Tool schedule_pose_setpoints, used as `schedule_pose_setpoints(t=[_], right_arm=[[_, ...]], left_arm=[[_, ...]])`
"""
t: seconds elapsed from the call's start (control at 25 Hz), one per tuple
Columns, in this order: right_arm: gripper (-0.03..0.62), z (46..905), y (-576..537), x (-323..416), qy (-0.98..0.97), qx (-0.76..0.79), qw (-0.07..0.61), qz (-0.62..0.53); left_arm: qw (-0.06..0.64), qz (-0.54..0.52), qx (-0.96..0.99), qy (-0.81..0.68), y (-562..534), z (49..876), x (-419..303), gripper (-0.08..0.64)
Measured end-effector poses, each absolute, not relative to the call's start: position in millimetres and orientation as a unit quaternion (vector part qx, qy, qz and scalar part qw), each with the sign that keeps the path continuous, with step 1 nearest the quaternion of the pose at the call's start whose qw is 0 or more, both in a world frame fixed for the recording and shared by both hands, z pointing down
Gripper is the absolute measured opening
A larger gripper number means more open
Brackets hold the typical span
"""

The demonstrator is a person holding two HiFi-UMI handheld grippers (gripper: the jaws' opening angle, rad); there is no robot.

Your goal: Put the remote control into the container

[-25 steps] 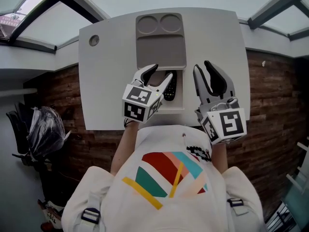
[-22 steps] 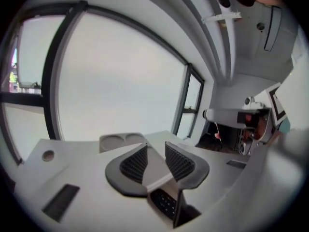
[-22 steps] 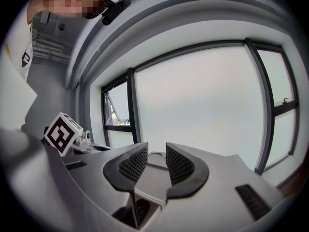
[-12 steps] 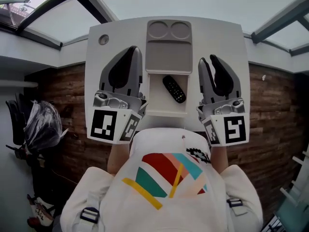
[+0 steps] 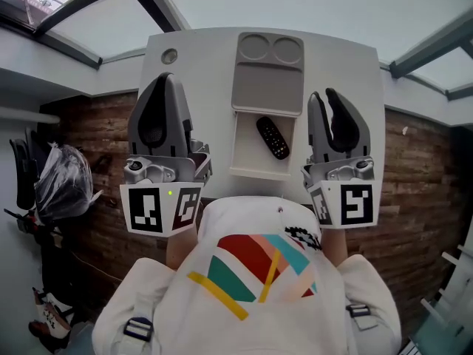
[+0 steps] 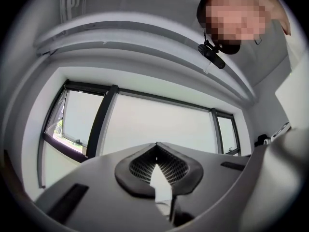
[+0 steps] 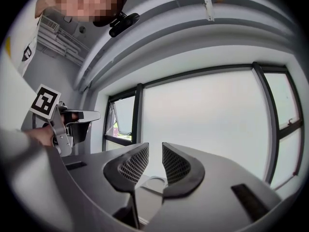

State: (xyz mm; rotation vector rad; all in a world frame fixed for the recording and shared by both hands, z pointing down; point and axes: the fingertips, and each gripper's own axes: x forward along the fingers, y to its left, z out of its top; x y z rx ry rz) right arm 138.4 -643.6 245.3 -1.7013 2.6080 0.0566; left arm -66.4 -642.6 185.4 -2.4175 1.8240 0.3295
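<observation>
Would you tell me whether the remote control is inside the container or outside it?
Inside. In the head view the black remote control lies slantwise on the floor of the white container, within its walls.

two grippers held level, well apart, pointing forward. left gripper has its jaws pressed together, empty. right gripper has its jaws slightly apart, empty.
</observation>
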Motion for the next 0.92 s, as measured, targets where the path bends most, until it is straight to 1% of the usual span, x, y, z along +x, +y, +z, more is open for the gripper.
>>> schedule_pose_setpoints(t=[0.12, 0.44, 0.92], right_arm=[[0.089, 246, -642, 135, 0.839, -0.544, 0.015, 0.015], [0.089, 248, -642, 133, 0.840, -0.543, 0.012, 0.014], [0.089, 252, -639, 136, 0.841, -0.541, 0.005, 0.013]], left_arm=[[0.057, 0.097, -0.787, 0.606, -641, 188, -70, 0.009], [0.050, 0.090, -0.788, 0.607, -646, 197, -70, 0.009], [0.049, 0.098, -0.789, 0.604, -645, 195, -65, 0.009]])
